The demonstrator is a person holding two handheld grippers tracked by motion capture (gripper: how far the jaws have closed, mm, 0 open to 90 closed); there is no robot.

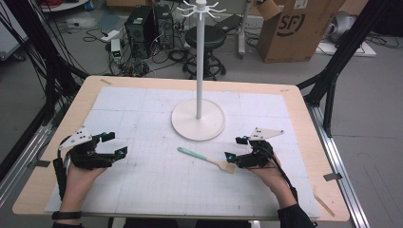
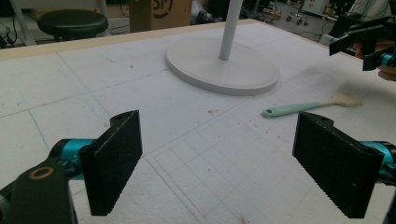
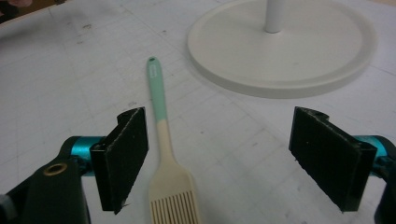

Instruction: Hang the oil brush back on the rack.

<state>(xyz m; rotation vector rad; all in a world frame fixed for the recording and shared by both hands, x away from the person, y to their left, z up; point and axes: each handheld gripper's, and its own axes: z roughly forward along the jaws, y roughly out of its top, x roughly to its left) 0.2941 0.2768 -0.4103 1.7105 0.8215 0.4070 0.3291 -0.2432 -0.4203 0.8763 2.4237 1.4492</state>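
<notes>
A spatula with a mint-green handle and a cream slotted head lies flat on the white gridded mat, right of centre. My right gripper is open just beyond its head. In the right gripper view the spatula runs between the jaws of the right gripper, close to the left pad, with the handle pointing away. My left gripper is open and empty at the mat's left side. From the left gripper the spatula lies farther off to the right.
A white stand with a round base and a tall pole with hooks on top rises at the mat's middle back. On the floor beyond the table are a black stool, a cardboard box and computer cases.
</notes>
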